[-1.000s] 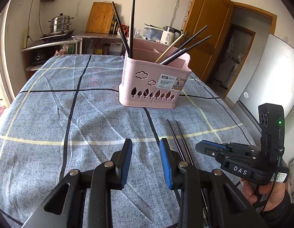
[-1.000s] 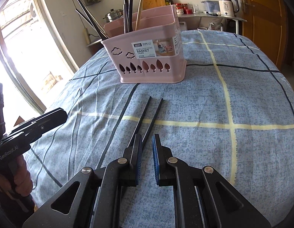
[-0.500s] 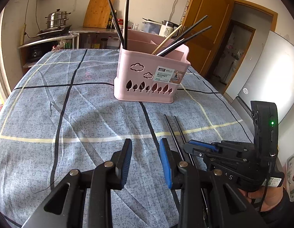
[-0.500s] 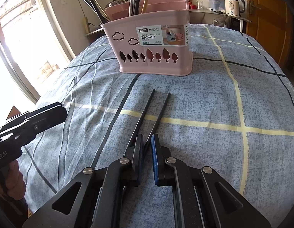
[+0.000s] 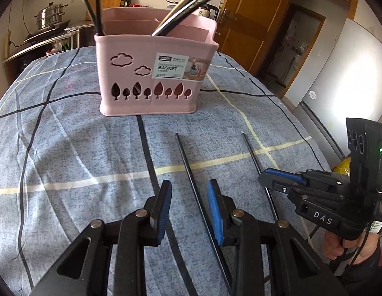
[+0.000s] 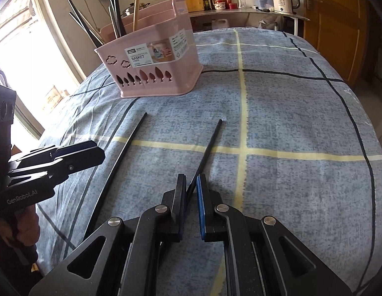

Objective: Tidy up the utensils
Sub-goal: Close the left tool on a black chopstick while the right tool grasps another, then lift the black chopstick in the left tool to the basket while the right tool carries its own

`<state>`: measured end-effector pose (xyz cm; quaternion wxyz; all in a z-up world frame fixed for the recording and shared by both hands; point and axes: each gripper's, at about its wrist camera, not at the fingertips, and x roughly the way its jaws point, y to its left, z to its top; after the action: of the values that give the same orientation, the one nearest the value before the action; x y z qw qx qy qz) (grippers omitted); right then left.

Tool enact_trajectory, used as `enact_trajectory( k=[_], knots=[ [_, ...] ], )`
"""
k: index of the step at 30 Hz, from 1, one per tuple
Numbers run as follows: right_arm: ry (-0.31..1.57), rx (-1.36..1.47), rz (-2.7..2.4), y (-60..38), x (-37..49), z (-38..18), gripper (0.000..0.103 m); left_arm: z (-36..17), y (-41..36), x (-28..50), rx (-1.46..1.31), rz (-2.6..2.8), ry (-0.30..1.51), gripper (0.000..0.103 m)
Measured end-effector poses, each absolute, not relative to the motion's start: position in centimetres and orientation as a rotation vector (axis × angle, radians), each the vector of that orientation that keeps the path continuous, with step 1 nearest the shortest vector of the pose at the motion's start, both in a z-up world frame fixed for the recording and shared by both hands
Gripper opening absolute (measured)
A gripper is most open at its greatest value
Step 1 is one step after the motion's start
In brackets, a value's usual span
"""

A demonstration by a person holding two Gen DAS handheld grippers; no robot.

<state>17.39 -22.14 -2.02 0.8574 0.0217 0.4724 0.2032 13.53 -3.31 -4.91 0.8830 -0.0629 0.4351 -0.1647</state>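
While the left gripper [image 5: 189,209] is hovering low over the counter [image 5: 67,153], its jaws are standing apart with one black chopstick [image 5: 191,182] lying between them, not yet pressed by either pad. In this left wrist view the stick's long axis is running away from the jaws toward the pink basket [image 5: 151,74], and its near end is passing under the right-hand finger. The second chopstick [image 5: 255,157] is lying well apart to the right, going into the tip of the right gripper [image 5: 267,180], which a hand [image 5: 339,246] is holding. In the right wrist view, the right gripper [image 6: 191,197] is sitting with its jaws nearly together, clamped on that second chopstick [image 6: 208,145], which is pointing forward past the yellow stripe. The other chopstick [image 6: 121,157] is lying to the left, beside the left gripper [image 6: 92,150], and the basket [image 6: 151,66] is standing beyond both sticks, already holding several upright utensils. Judging from this, each hand is nearest its own stick, and the coming move turns on the left jaws closing squarely across the stick that is lying lengthwise between them before either one is carried to the basket.
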Motion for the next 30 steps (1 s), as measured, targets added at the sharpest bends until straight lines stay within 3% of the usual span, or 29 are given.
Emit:
enact_trajectory(
  k=[5, 9, 23, 28, 30],
  knots=[
    [0.988, 0.057, 0.429, -22.6, 17.3, -2.1, 0.009, -6.2, -5.4, 14.6, -0.079, -0.339, 0.949, 0.031],
    [0.985, 0.053, 0.430, -22.5, 17.3, -2.1, 0.009, -6.3, -6.0, 14.3, 0.013, -0.288, 0.921, 0.011],
    [0.996, 0.032, 0.402, -22.1, 18.3, -1.9, 0.009, -6.2, -1.7, 12.8, -0.025, -0.233, 0.953, 0.010],
    [1.014, 0.006, 0.371, -21.4, 19.0, -2.0, 0.010, -6.2, -3.0, 13.6, 0.003, -0.229, 0.965, 0.025],
    [1.019, -0.001, 0.358, -21.2, 19.2, -2.0, 0.010, -6.2, -3.3, 13.8, 0.014, -0.221, 0.964, 0.025]
  ],
)
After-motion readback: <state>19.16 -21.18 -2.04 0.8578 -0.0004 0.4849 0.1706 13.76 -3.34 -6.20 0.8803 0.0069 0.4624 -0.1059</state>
